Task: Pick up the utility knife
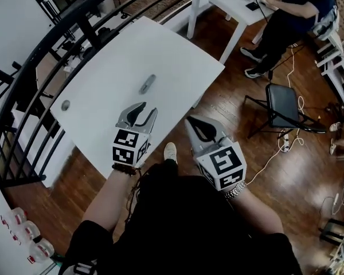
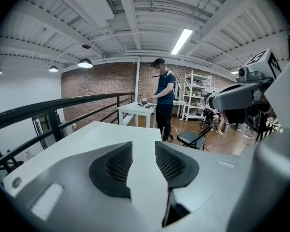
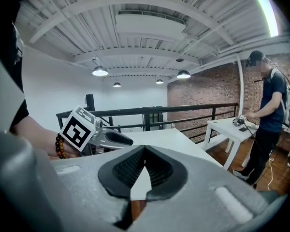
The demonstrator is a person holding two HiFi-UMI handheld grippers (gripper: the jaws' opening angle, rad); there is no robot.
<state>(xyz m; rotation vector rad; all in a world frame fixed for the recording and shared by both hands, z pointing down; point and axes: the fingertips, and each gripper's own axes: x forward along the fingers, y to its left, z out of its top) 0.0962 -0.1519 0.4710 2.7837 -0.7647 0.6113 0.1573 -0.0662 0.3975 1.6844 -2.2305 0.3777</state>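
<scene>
The utility knife, a slim grey tool, lies on the white table, near the middle. My left gripper hovers over the table's near part, a short way on this side of the knife, pointing toward it. Its jaws stand apart with nothing between them. My right gripper hangs just off the table's near edge, over the wooden floor, its jaws meeting at the tips and holding nothing. The knife does not show in either gripper view.
A small round grey object sits near the table's left edge. A black railing runs behind the table. To the right stand a black folding chair, floor cables and a second white table with a person beside it.
</scene>
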